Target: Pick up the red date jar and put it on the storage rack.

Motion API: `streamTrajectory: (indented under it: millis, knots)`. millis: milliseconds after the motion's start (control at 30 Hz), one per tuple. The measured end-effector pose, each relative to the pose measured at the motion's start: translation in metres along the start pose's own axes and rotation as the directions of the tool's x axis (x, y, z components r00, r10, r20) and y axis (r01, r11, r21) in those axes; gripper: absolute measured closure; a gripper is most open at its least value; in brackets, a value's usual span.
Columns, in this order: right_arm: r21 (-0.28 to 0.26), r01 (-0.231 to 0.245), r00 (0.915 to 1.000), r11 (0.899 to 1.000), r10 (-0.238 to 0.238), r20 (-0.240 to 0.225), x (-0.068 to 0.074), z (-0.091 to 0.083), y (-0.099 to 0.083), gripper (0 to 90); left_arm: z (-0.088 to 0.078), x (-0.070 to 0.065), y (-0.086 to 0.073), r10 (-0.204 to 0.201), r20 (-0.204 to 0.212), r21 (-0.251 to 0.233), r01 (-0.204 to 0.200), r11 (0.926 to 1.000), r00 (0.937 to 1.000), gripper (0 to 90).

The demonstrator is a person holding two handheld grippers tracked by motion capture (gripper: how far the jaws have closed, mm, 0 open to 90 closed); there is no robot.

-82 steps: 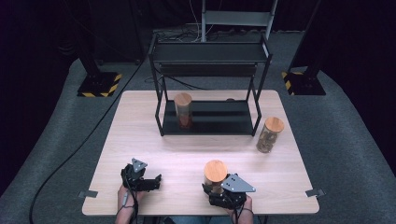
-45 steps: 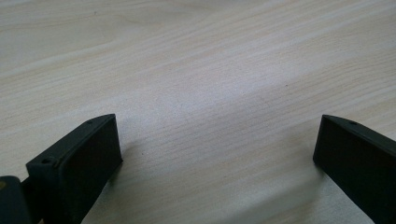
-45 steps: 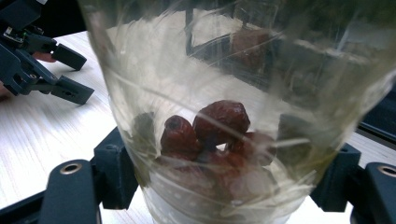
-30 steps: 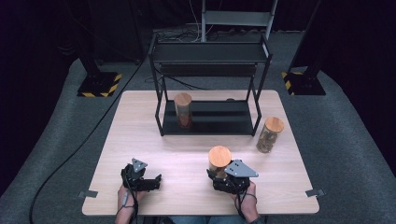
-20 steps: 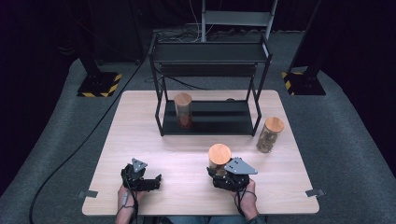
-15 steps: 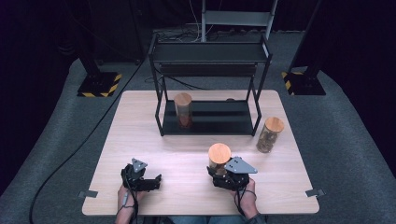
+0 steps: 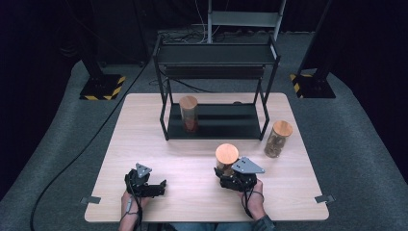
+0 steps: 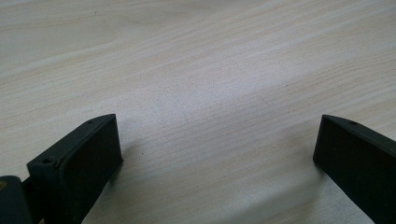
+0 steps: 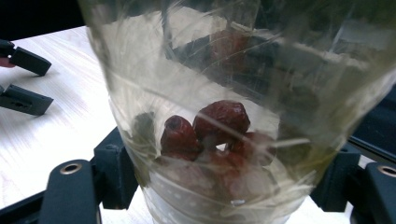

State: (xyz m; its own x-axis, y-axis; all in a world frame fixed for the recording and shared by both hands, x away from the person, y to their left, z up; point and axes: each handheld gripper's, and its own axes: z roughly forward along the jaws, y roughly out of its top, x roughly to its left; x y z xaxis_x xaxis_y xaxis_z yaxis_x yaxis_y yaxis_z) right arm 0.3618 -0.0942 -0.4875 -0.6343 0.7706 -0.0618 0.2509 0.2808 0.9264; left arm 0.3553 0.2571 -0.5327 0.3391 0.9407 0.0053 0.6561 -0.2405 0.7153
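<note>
My right gripper (image 7: pixel 232 176) is shut on a clear jar (image 7: pixel 226 156) with a round wooden lid, near the table's front edge, right of centre. In the right gripper view the jar (image 9: pixel 224 116) fills the space between the black jaws and holds red dried fruit (image 9: pixel 205 128) at its bottom. My left gripper (image 7: pixel 155 186) rests low at the front left, and its jaws stand wide apart over bare wood (image 8: pixel 217 144) with nothing between them. A second jar (image 7: pixel 188 113) stands on the lower shelf of the black rack (image 7: pixel 216 57). A third jar (image 7: pixel 278 138) stands on the table beside the rack's right leg.
The black two-level rack takes up the back middle of the wooden table (image 7: pixel 144 134). Dark stands with yellow-black bases (image 7: pixel 103 89) sit on the floor beyond the table corners. A cable runs along the floor at left. My left gripper (image 9: pixel 23 79) shows at the left edge of the right gripper view.
My right gripper has carried the jar a little away from the front edge, toward the rack. The left gripper and the other two jars have stayed put.
</note>
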Motion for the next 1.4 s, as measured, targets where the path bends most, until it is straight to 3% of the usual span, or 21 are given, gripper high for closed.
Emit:
streamTrajectory:
  millis: [1400]
  knots:
    - [0.013, 0.000, 1.0000, 1.000, 0.000, 0.004, -0.018, 0.020, 0.011, 24.7, 0.000, 0.000, 0.000, 0.000, 0.000, 0.000, 0.000, 1.0000, 1.0000, 0.4]
